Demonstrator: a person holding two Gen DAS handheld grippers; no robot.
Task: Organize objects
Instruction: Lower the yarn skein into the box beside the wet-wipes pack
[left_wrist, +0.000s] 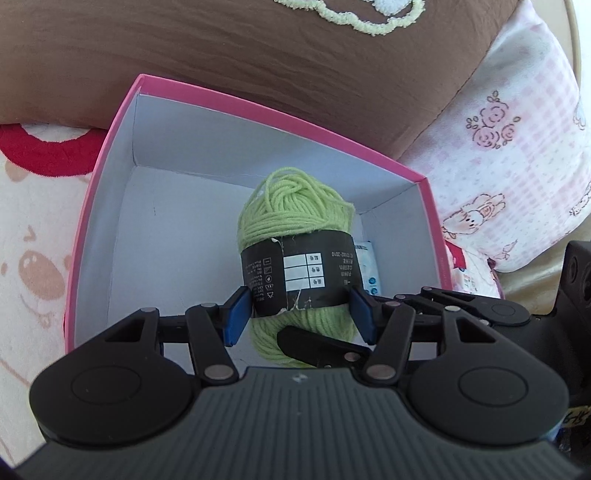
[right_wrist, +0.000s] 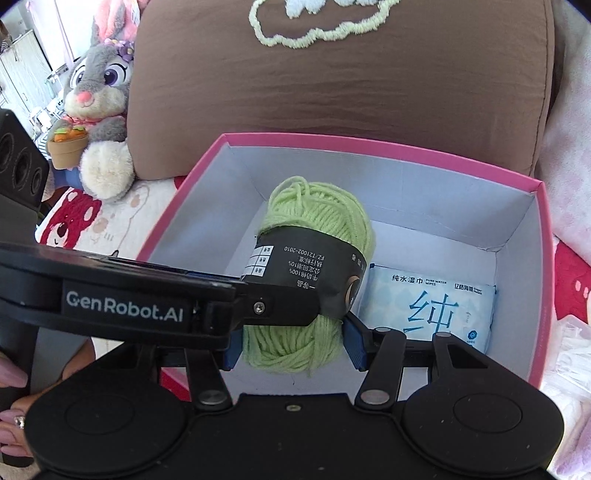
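Note:
A green yarn skein (left_wrist: 295, 229) with a black paper band is held over the open pink box (left_wrist: 110, 147). My left gripper (left_wrist: 301, 314) is shut on the skein's band, blue pads on both sides. In the right wrist view my right gripper (right_wrist: 291, 341) is shut on the lower end of the same skein (right_wrist: 321, 218), with the left gripper's finger crossing in front from the left. A pack of wet wipes (right_wrist: 432, 306) lies flat on the box floor at the right, inside the pink box (right_wrist: 369, 144).
A brown cushion (right_wrist: 369, 92) leans behind the box. A grey plush rabbit (right_wrist: 99, 96) sits at the back left. A pink checked pillow (left_wrist: 517, 147) lies to the right. The box stands on a printed blanket (left_wrist: 33, 240).

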